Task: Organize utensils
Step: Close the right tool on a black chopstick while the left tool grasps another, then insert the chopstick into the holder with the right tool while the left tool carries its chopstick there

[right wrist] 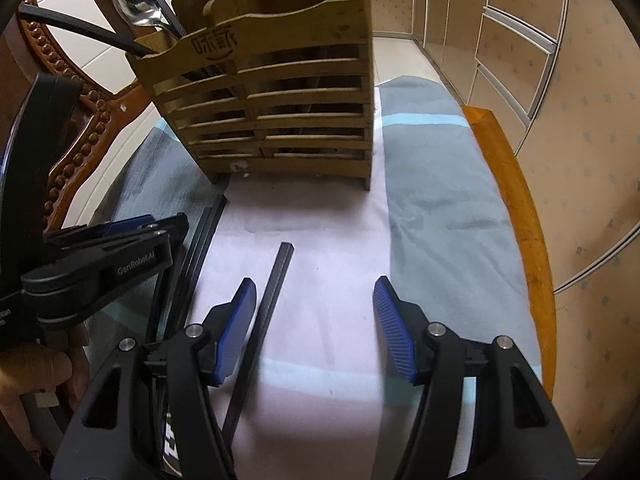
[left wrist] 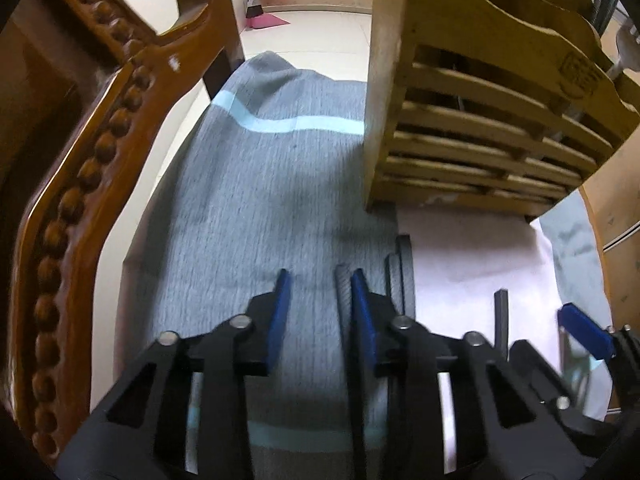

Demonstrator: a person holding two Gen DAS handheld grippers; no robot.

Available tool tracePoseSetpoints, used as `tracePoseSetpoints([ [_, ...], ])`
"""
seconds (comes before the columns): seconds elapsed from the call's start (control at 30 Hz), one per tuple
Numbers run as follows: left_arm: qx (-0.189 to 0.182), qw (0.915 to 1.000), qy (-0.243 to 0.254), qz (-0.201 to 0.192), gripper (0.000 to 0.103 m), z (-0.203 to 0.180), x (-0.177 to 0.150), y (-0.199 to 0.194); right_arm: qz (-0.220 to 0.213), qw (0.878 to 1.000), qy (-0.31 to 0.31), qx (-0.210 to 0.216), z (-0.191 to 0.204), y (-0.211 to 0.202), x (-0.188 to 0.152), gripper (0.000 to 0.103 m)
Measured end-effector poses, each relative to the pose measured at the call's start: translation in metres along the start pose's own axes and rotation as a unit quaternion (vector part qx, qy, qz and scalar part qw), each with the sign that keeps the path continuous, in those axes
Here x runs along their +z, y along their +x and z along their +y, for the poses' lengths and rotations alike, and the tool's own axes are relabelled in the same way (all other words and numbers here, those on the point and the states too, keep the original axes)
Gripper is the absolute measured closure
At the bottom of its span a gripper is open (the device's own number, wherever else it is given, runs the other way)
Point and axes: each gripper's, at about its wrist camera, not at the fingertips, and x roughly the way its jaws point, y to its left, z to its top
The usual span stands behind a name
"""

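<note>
Left gripper (left wrist: 320, 280) half-closed, pinching nothing, just left of the chopsticks (right wrist: 196, 256) on the cloth (right wrist: 432, 200). Right gripper (right wrist: 314, 292) spread wide, gripping nothing, over one chopstick (right wrist: 276, 280). Risk: closing on cloth, or missing the holder (right wrist: 280, 92).

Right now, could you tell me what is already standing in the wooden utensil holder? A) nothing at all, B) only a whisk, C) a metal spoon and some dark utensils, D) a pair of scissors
C: in the right wrist view a shiny metal spoon sticks up out of the left end of the wooden utensil holder, with dark utensils leaning out beside it.
</note>
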Motion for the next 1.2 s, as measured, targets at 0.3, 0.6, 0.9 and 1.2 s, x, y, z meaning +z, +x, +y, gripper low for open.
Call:
tracePoseSetpoints([
  [0.3, -0.024, 0.9996, -0.006, -0.013, 0.096, 0.003, 0.002, 0.001, 0.015, 1.0, -0.02, -0.002, 0.017, 0.018, 0.013, 0.069],
  [0.6, -0.046, 0.9963, 0.006, -0.072, 0.096, 0.011, -0.016, -0.064, -0.006, 0.999, 0.006, 0.054, 0.008, -0.006, 0.024, 0.094],
  [0.9, -0.068, 0.9825, 0.029, -0.171, 0.097, 0.008, -0.047, -0.189, -0.121, 0.986, 0.013, 0.112, -0.01, -0.135, 0.013, 0.094],
  [1.2, -0.073, 0.9693, 0.053, -0.229, 0.097, -0.008, -0.065, -0.261, -0.19, 0.976, 0.001, 0.108, -0.007, -0.217, -0.012, 0.095],
])
